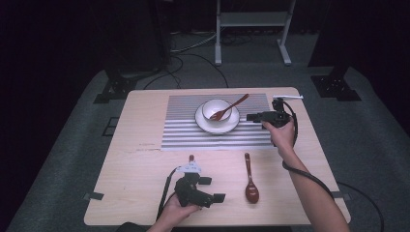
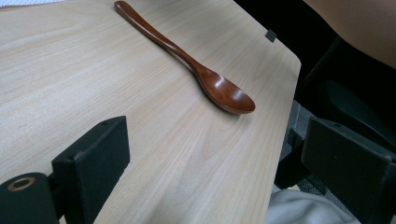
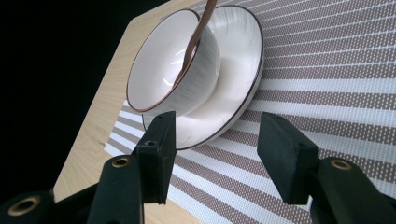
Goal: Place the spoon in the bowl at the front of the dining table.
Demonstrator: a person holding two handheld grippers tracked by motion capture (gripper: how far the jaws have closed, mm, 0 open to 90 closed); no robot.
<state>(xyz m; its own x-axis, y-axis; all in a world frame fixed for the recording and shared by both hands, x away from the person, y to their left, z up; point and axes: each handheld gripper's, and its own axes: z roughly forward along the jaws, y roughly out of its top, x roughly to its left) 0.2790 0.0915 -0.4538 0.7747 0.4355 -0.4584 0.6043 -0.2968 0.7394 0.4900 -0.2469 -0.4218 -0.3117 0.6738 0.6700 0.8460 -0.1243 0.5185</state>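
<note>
Step now: one spoon point(image 1: 229, 108) is in the bowl point(image 1: 216, 109), bowl end down inside, handle leaning out over the rim toward the far right. My right hand-held gripper point(image 1: 253, 117) sits just right of the plate point(image 1: 202, 123), pointing at it. Jaws apart, nothing between the pads. In the right gripper view I see the bowl point(image 3: 159, 74) and plate point(image 3: 243, 84) straight ahead past my jaws, w/ the spoon handle point(image 3: 198, 35) crossing the rim. Judging from that, the right side's spoon is placed and let go.

Second spoon point(image 1: 250, 180) lies flat on the bare tabletop point(image 1: 140, 164), near edge, handle pointing away toward the mat point(image 1: 183, 137). My left hand-held gripper point(image 1: 215, 191) rests low on the tabletop to its left, near but not touching. Jaws wide, empty. The left gripper view has that spoon point(image 2: 187, 58) ahead and to the right, well clear of the pads.

Next move, my guess: left gripper swings over to the spoon handle, closes across the narrow part, lifts, carries it to the bowl. Needs a low flat approach, since the handle hugs the wood. Right gripper should clear out so the two don't clash at the plate.

Containers: bowl sits on the plate, plate on the striped mat. Bowl holds that one spoon, no food or liquid I can make out. Plate carries the bowl, nothing else.
</note>
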